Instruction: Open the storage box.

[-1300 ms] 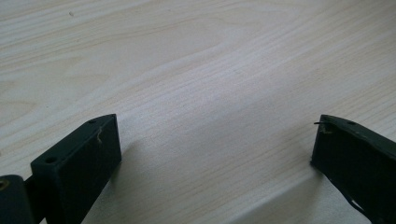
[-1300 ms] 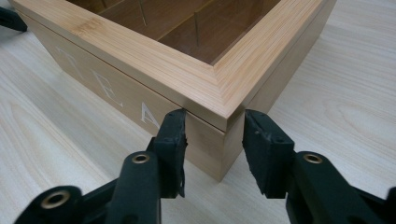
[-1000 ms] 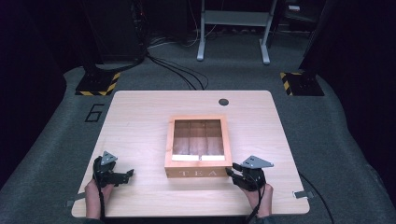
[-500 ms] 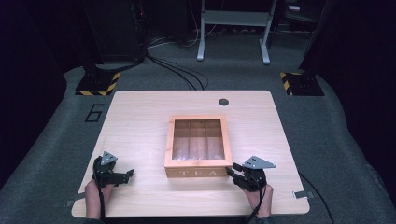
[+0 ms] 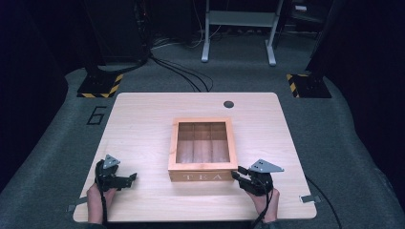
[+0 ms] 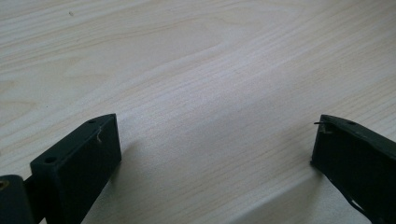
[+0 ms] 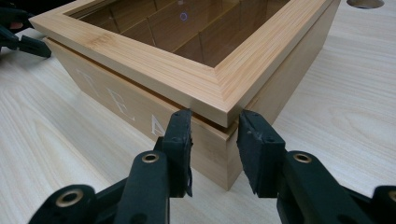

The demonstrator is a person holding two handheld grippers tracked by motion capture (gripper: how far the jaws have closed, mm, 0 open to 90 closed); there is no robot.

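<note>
- At centre of the high view, the tea box (image 5: pixel 202 150) is sitting on the table (image 5: pixel 143 124), windowed lid down, "TEA" face toward the frame's bottom edge.
- Lower right, the right gripper (image 7: pixel 212 140) is straddling the box's near corner just under the lid lip; jaws part-spread, not touching wood.
- Lower left, the left gripper (image 6: pixel 215 154) is resting over bare tabletop, jaws wide apart, holding nothing.
- Judgement: bamboo, rigid, smooth, likely light; the pane looks fragile. Best hold: the lid's front lip.
</note>
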